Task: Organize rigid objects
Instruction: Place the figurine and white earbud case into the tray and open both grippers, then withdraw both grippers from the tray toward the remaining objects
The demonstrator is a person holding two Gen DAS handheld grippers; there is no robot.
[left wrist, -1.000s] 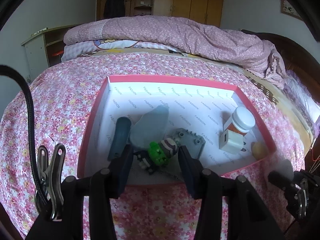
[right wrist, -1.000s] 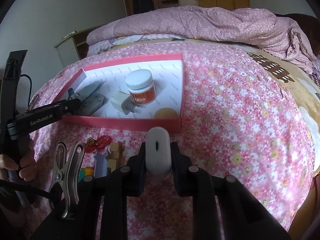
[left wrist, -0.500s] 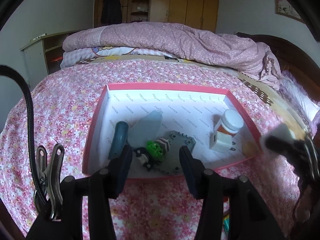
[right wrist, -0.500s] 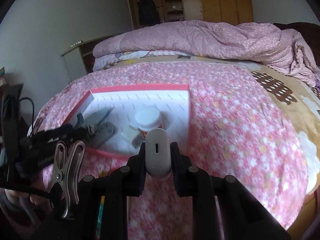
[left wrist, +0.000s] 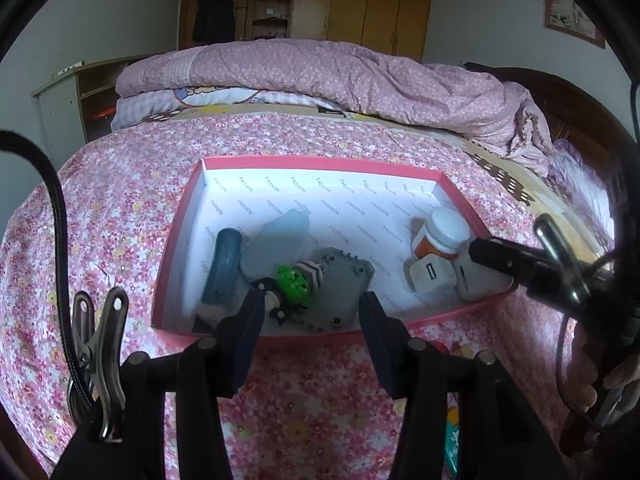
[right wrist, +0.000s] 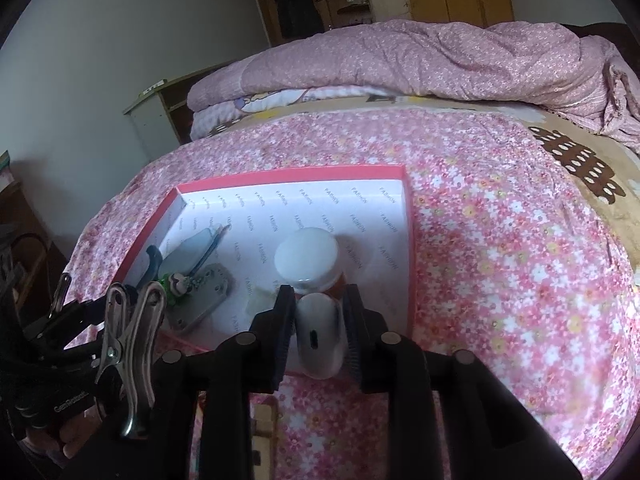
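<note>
Forward over the near rim went the right gripper (right wrist: 318,326) since the earlier frame, carrying its white oval case (right wrist: 320,336) from the bedspread to the lower right corner of the pink box (left wrist: 320,163). Its jaws were opening as we watched, the case still between them and set down low in the frame, just in front of the white-capped pill bottle (right wrist: 308,258). Whether the pads had fully let go, I couldn't tell.

Over on the other side, the left gripper (left wrist: 312,320) hovered at the box's near edge, jaws apart and holding nothing, with the green toy figure (left wrist: 294,280) lying beyond them on a grey plate (left wrist: 344,280).

By my reckoning the job was well along. Already in the box were a blue cylinder (left wrist: 224,264), a pale bottle (left wrist: 280,240), the pill bottle and a white plug adapter (left wrist: 430,276). Left to do, judging by the bottom of both views, were a few small colourful pieces on the flowered bed (right wrist: 500,280), mostly hidden by the gripper frames.
</note>
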